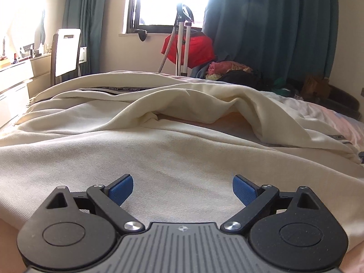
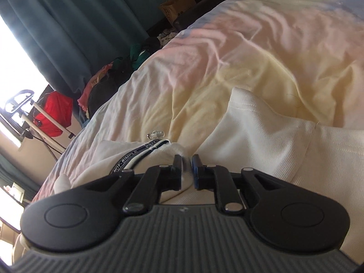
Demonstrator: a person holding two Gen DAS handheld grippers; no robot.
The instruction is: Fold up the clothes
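The left gripper [image 1: 182, 187] is spread wide open, blue pads [image 1: 120, 188] holding nothing, hovering low over the cream garment [image 1: 159, 141] that lies rumpled straight ahead of it on the bed [image 2: 250, 52]. The right gripper [image 2: 187, 169] is pinched tight on a bunched fold of that same garment, right by the striped "NOT-SIMPLE" trim [image 2: 134, 157] on its left.
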